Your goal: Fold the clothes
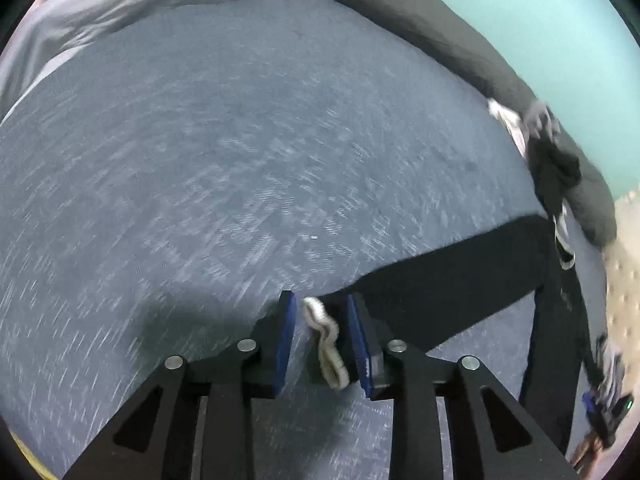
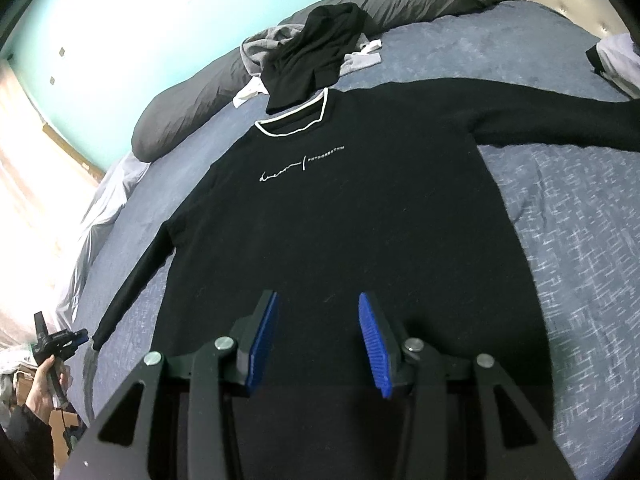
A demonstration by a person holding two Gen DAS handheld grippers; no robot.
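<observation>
Your left gripper [image 1: 322,344] has its blue pads part open around the white cuff [image 1: 325,342] of the sweater's sleeve, the cuff lying between them, beside the right-hand pad and clear of the left one. Your right gripper [image 2: 320,340] hangs over the lower body of the sweater, pads apart, nothing between them.

Now the big picture: the bed [image 2: 560,208], under a blue-grey patterned cover, fills both views. Spread flat on it, front up, lies the black sweater [image 2: 340,220], both sleeves stretched outward, white script across the chest and white trim round the collar. Dark grey pillows [image 2: 184,108] run along the far edge against a pale green wall [image 2: 140,8]. Just beyond the collar sits a heap of clothes [image 2: 316,52], a black garment on top, grey and white pieces under it. At the far left of the right wrist view, your hand [image 2: 38,392] holds the left gripper beside the sleeve end.
</observation>
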